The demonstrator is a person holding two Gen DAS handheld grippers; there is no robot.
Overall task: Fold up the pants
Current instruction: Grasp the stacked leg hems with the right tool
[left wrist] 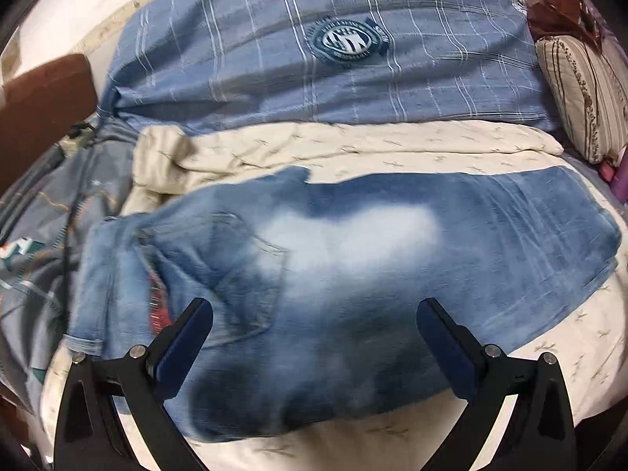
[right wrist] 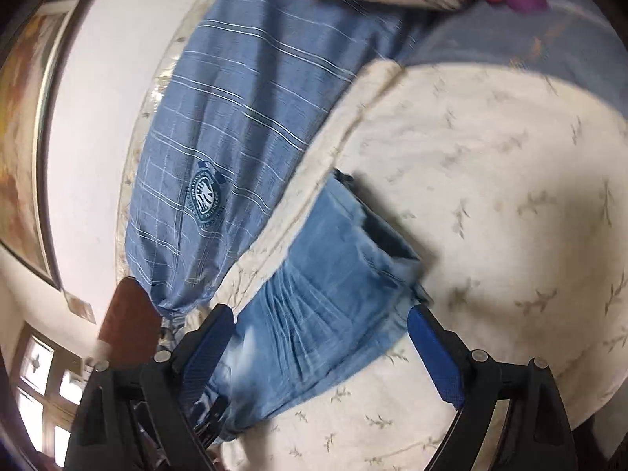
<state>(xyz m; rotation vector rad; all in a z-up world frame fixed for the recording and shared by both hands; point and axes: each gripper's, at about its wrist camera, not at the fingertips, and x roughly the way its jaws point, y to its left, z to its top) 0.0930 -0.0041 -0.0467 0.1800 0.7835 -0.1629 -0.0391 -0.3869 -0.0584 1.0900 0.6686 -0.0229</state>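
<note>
- A pair of faded blue jeans (left wrist: 353,267) lies flat across a bed, spread on a cream bedspread (left wrist: 392,153) sprigged with small leaf motifs.
- In the left wrist view the waistband end, with a pocket and a glimpse of red lining, sits to the left; the leg stretches away to the right.
- The left gripper (left wrist: 316,349) hangs over the jeans with its fingers (left wrist: 184,337) spread wide, denim showing in the gap between them and nothing clamped.
- The right gripper (right wrist: 320,349) is tilted over the leg end of the jeans (right wrist: 333,274), its blue-padded fingers (right wrist: 435,357) wide apart and gripping nothing; the cloth lies under them, untouched by the pads as far as the blurred frame shows.
- The hem end of the leg shows a dark opening against the bedspread (right wrist: 490,196).
- Behind the jeans a blue checked quilt (left wrist: 314,59) with a round badge emblem lies bunched along the white wall (left wrist: 78,11).
- A striped cushion (left wrist: 581,94) rests at the right end of the bed, near a purple object (left wrist: 622,184).
- A grey patterned cloth (left wrist: 35,235) lies at the left, beside the waistband.
- A framed picture (right wrist: 23,149) hangs on the wall in the right wrist view.
</note>
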